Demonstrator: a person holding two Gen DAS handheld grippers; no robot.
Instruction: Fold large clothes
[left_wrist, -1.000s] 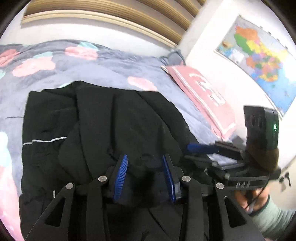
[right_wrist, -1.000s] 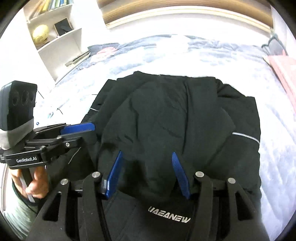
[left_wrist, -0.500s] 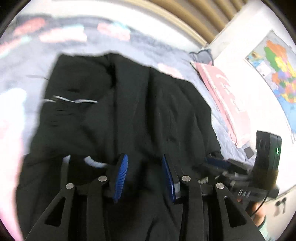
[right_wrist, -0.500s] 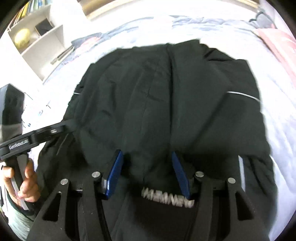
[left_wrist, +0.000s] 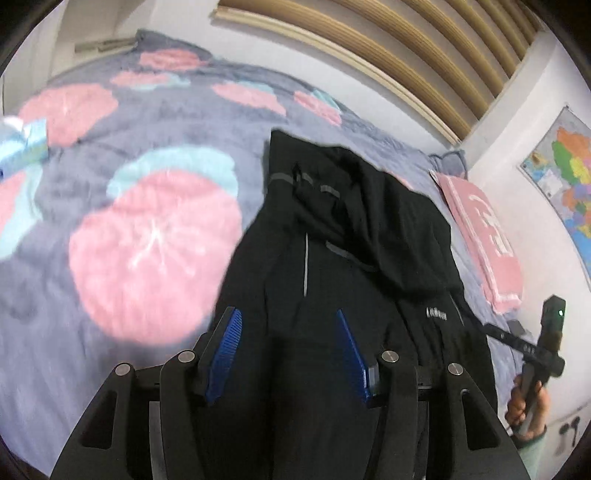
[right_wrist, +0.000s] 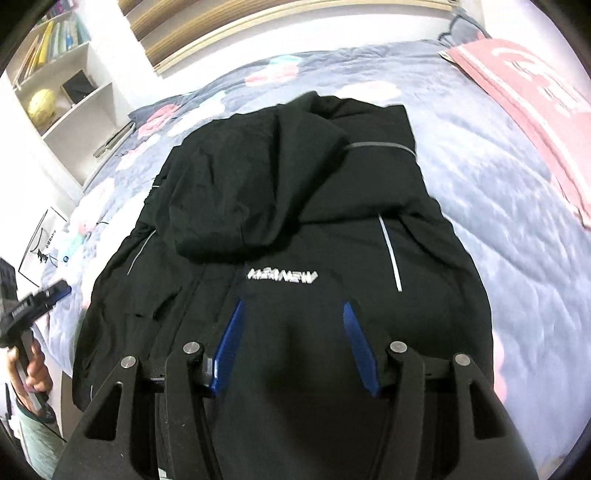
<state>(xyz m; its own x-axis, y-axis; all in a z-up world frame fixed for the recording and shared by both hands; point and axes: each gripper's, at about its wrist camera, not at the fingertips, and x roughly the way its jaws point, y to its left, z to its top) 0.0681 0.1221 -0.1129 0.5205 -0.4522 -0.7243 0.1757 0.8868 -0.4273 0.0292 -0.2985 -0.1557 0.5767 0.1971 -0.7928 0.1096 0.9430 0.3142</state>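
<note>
Lengthwise, the black jacket (right_wrist: 295, 229) ran straight ahead of both spread-jawed, empty tools, right gripper (right_wrist: 293, 347) centred, left gripper (left_wrist: 286, 354) at its edge.

A black jacket (right_wrist: 295, 229) with white lettering and reflective stripes lies partly folded on the bed.

Both the left tongs (left_wrist: 286, 345) and right tongs (right_wrist: 293, 338) are spread wide, gripping nothing.
</note>
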